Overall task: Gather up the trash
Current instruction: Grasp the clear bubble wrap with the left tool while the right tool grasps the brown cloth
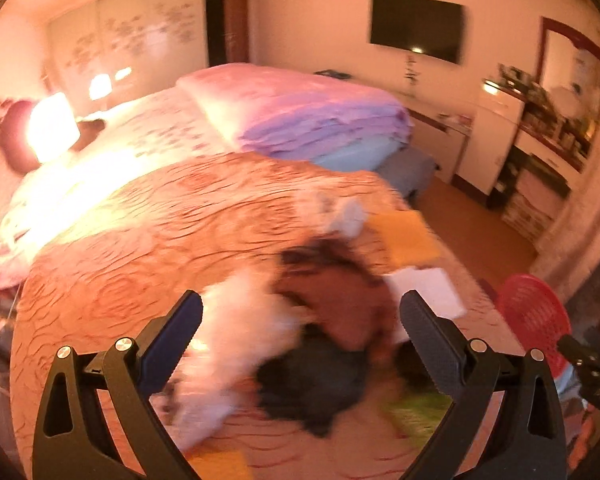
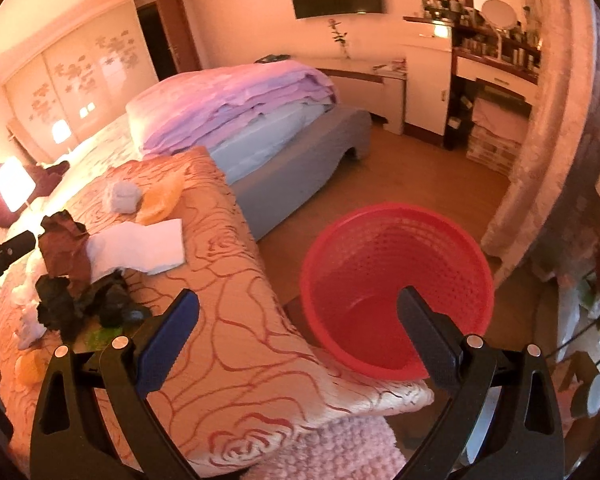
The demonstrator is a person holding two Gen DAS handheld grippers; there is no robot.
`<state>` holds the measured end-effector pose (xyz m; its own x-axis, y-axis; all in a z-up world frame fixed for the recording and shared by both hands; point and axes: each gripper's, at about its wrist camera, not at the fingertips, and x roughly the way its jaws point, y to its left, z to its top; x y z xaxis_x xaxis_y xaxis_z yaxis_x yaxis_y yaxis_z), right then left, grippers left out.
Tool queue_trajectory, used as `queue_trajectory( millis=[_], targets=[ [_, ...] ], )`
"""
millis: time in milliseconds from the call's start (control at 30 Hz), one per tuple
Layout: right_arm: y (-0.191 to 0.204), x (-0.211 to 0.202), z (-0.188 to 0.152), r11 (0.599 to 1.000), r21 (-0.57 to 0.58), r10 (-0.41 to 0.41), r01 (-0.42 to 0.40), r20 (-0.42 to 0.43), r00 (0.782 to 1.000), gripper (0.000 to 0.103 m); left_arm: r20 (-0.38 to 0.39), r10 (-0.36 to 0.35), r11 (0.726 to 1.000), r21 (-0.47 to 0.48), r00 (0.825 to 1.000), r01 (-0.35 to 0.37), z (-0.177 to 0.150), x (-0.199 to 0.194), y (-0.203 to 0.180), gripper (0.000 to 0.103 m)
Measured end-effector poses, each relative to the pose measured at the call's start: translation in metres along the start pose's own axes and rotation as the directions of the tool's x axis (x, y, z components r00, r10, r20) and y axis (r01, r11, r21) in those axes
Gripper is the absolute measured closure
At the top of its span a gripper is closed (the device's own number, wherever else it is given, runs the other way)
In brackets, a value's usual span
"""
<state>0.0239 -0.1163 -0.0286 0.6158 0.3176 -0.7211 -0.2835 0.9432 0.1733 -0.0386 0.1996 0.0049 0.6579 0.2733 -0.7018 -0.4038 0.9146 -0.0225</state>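
Hovering over the orange rose-patterned bedspread (image 1: pixel 140 264), the left gripper (image 1: pixel 300 320) has its jaws spread wide with nothing between them; its view is motion-blurred, so the litter below reads only as smears: a white crumpled tissue mass (image 1: pixel 236 344), a dark brown crumpled wrapper (image 1: pixel 340 292), a black crumpled lump (image 1: pixel 316 384), a flat white sheet of paper (image 1: pixel 432 288) and a yellow-orange flat piece (image 1: pixel 408 236). At that view's right edge only a sliver of the red perforated plastic waste basket (image 1: pixel 534 316) shows.

The right wrist view is sharp and fills in what the left cannot. Its own right gripper (image 2: pixel 298 320) is likewise wide open and empty, held above the corner of the bedspread (image 2: pixel 228 320) and the basket (image 2: pixel 396 264), which stands on the wooden floor (image 2: pixel 420 172) just beside the bed; nothing is visible inside it. The same litter lies well apart from the basket: the brown wrapper (image 2: pixel 66 248) touching the white paper (image 2: pixel 140 248), black lumps (image 2: pixel 80 304) below them, a grey-white crumpled ball (image 2: pixel 122 196) beside an orange crinkled piece (image 2: pixel 160 200). A folded purple quilt (image 2: pixel 228 100) lies on the bed behind.
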Motion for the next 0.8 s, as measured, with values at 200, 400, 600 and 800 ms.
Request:
queue_trajectory(
  millis=[200,400,600,800],
  targets=[
    [0.014,0.009,0.007,0.999,-0.030,0.019,-0.019,-0.015,1.000,0.007,-0.047,0.005,0.999,-0.048,0.999,-0.007,-0.005,0.014,0.037,0.008],
    [0.034,0.015,0.014,0.997,-0.066,0.044,-0.045,-0.021,0.999,0.007,-0.089,-0.074,0.995,-0.070,0.993,0.068,-0.007,0.034,0.045,0.009],
    [0.045,0.024,0.016,0.993,-0.098,0.057,-0.061,-0.048,0.997,0.007,-0.128,-0.132,0.988,-0.101,0.983,0.119,-0.011,0.050,0.051,0.042],
    [0.059,0.034,0.021,0.987,-0.125,0.091,-0.101,-0.087,0.992,0.007,-0.113,-0.157,0.984,-0.105,0.981,0.146,-0.012,0.048,0.056,0.061]
  ],
)
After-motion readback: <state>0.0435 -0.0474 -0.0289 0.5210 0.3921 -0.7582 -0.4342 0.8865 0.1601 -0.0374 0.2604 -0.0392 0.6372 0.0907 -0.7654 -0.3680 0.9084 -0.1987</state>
